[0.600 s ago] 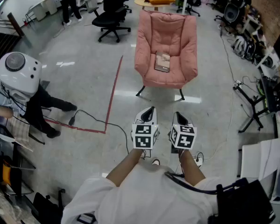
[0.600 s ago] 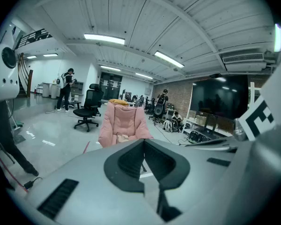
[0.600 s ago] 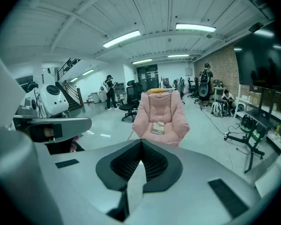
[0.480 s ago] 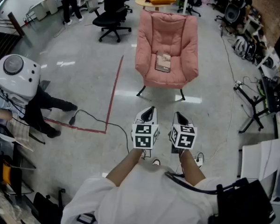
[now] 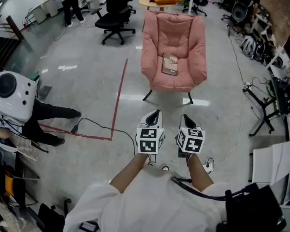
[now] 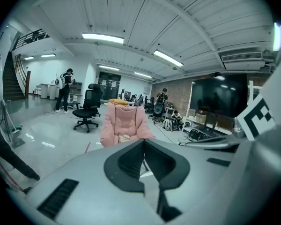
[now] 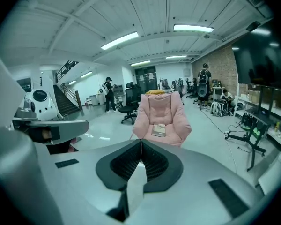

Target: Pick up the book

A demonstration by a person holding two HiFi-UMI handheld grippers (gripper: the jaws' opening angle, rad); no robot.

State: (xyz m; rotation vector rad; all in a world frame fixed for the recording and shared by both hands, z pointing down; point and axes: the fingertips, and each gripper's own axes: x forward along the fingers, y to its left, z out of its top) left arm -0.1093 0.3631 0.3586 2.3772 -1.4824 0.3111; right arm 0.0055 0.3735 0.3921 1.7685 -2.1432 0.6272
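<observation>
A small book (image 5: 169, 65) lies flat on the seat of a pink armchair (image 5: 173, 36) in the middle of the floor ahead of me; it also shows as the book (image 7: 158, 130) and the book (image 6: 124, 137) in the gripper views. My left gripper (image 5: 156, 113) and right gripper (image 5: 183, 117) are held side by side close to my body, well short of the chair. Both have their jaws closed together with nothing between them. In the gripper views the left gripper (image 6: 143, 141) and right gripper (image 7: 140, 140) point toward the chair.
A red tape line (image 5: 117, 98) and a black cable (image 5: 94, 124) run across the grey floor to the left. A person in a white helmet (image 5: 9, 96) sits at far left. Black office chairs (image 5: 117, 8) stand behind. Stands and gear (image 5: 268, 105) line the right side.
The view has drifted slightly; the helmeted person at left has shifted lower and further left. Both grippers keep their places and stay closed.
</observation>
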